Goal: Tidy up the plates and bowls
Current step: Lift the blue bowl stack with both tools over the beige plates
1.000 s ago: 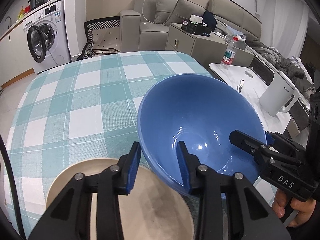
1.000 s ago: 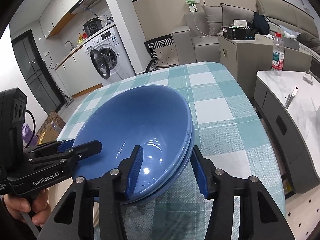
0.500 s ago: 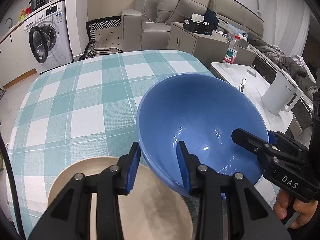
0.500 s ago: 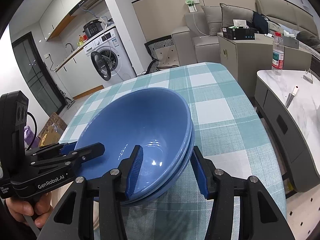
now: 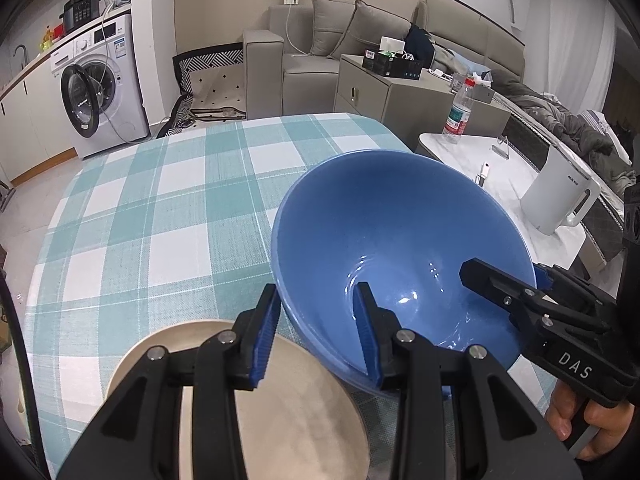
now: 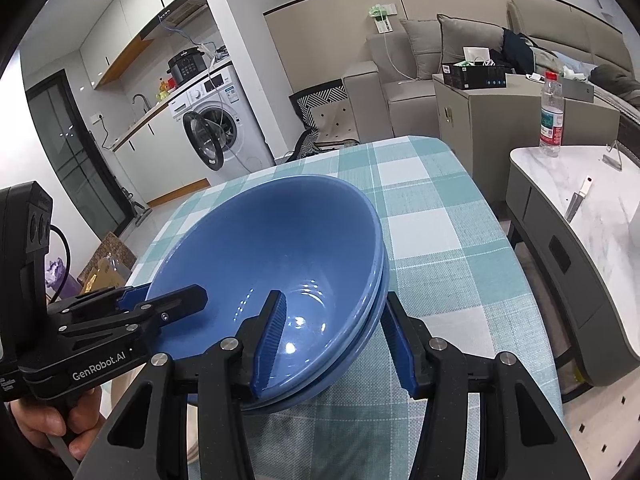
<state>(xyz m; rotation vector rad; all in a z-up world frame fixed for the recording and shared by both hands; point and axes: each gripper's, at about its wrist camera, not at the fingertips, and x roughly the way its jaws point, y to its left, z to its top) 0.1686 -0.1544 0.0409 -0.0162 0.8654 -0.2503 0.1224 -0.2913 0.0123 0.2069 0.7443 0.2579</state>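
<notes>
Two blue bowls sit nested, one inside the other, on the teal checked tablecloth near its right edge; both rims show in the right wrist view. My left gripper is shut on the stack's near left rim, with one finger inside and one outside. My right gripper is shut on the opposite rim in the same way. Each gripper also shows in the other's view: the right gripper and the left gripper. A beige plate lies under my left gripper, touching the bowls' left side.
Right of the table stands a white marble side table with a white kettle and a water bottle. A washing machine and a grey sofa are beyond the far edge. A person's hand holds each gripper.
</notes>
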